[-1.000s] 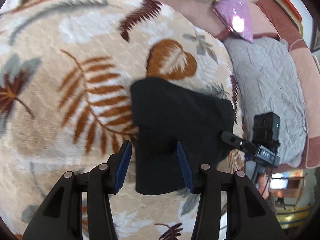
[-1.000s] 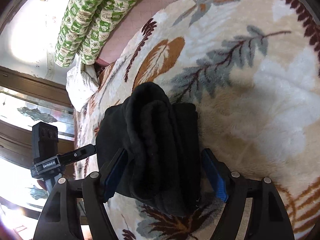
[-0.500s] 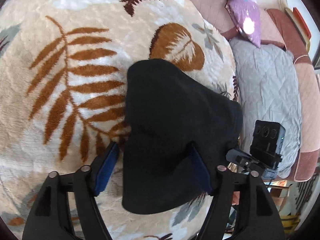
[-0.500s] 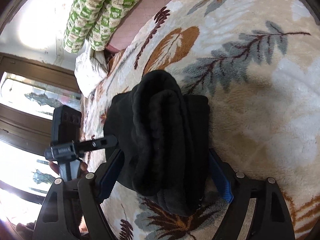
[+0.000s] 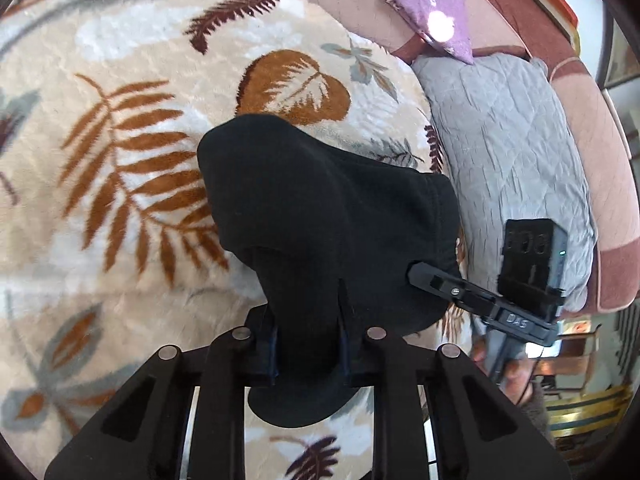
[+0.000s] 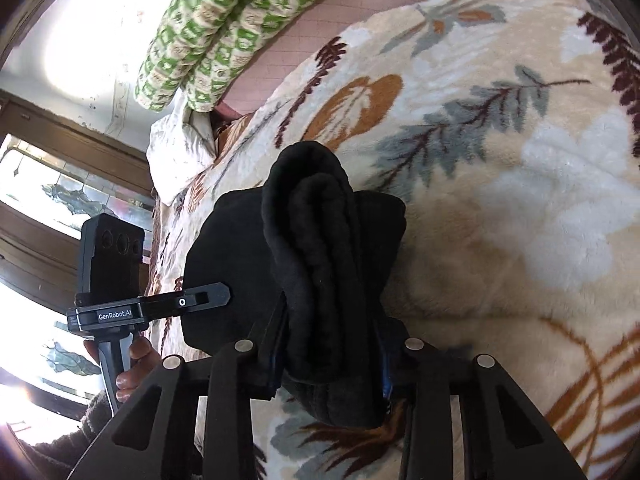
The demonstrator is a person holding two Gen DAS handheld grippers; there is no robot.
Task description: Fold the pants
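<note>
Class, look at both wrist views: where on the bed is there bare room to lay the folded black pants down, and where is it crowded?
Free: the leaf-print blanket left of the black pants, and its pale stretch on their other side. Crowded: the edge by the grey quilted pad and purple pillow, where the right gripper grips; also by the green patterned bedding.

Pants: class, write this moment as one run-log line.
stage: fold in progress | pants: black, bunched, over leaf blanket | left gripper: shut on pants | right gripper: shut on pants

Black pants (image 5: 320,216) (folded bundle), gripper-held
</note>
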